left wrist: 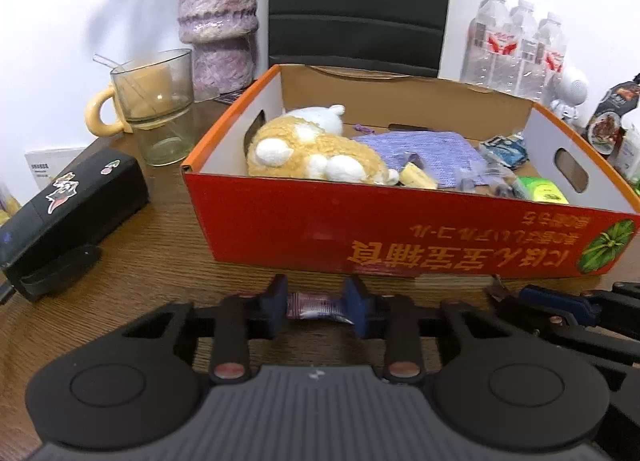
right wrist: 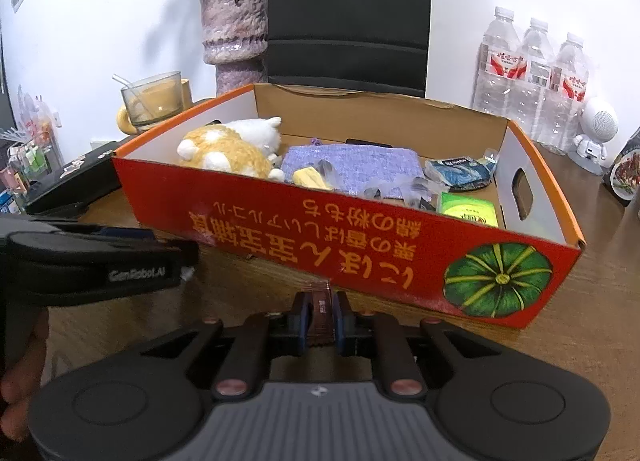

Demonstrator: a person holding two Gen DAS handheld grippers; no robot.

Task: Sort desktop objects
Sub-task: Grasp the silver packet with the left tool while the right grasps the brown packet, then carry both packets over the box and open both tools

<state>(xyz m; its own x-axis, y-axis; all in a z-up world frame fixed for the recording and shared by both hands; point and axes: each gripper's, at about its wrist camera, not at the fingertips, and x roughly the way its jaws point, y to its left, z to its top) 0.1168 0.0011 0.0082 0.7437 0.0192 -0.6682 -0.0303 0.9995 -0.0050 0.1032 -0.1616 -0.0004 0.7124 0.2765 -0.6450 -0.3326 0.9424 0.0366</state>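
Both grippers hold small packets just short of the red box

Our left gripper (left wrist: 318,307) clamps a crinkled wrapper (left wrist: 316,307) lying crosswise between its jaws; our right gripper (right wrist: 320,317) pinches a brown packet (right wrist: 321,315) lengthwise. The box (left wrist: 400,229) sits straight ahead, its near wall above both. Only the right view shows a hand (right wrist: 20,377).

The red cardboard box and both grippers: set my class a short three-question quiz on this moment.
1. True or false: the left gripper is empty.
2. Which lies inside the red box? A) plush toy B) water bottles C) vase
3. What does the right gripper hold?

Key: 1 false, it grips a small packet. 2 A. 3 a small brown packet.
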